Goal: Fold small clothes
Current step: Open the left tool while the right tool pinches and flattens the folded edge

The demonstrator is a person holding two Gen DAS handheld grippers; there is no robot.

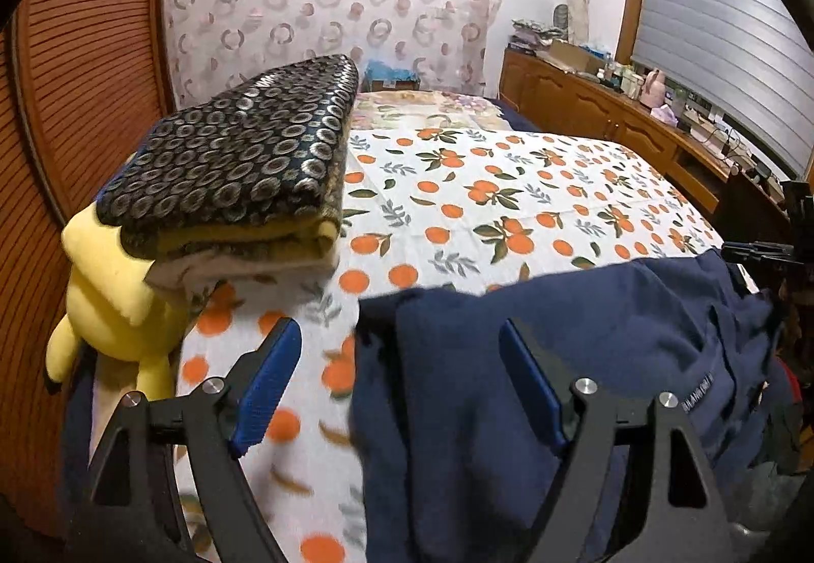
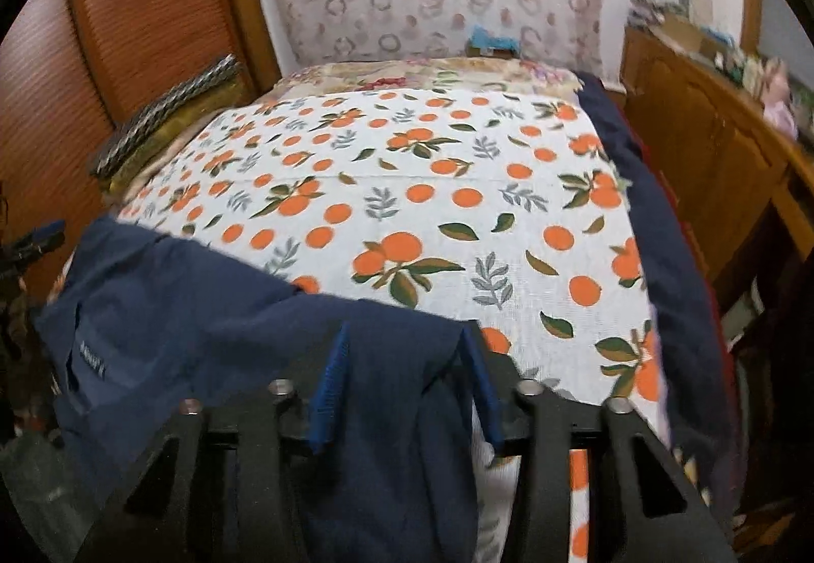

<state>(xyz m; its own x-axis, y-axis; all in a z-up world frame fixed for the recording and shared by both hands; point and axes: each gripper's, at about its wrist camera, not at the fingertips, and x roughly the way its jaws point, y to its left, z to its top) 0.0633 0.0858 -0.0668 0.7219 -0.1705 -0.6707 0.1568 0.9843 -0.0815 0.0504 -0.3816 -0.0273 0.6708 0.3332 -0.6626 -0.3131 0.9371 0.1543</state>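
Blue-padded fingers [image 1: 269, 385] of my left gripper [image 1: 402, 385] are standing wide apart in front of me, holding nothing; one pad is hovering over the orange-print bedsheet [image 1: 509, 186] and the other over the navy garment [image 1: 585, 339]. That garment is lying rumpled across the near edge of the bed, a small white label showing on its fabric. I am seeing my right gripper [image 2: 407, 385] with a thick fold of the same navy garment [image 2: 193, 308] bunched between its pads, which are sitting part-way closed on the cloth and pinching it. A stack of folded blankets [image 1: 244, 166] with a dark ring pattern is resting at the bed's left side, lying partly on a yellow plush toy [image 1: 112, 298]. A wooden cabinet [image 1: 600, 105] is running along the right wall, cluttered on top.
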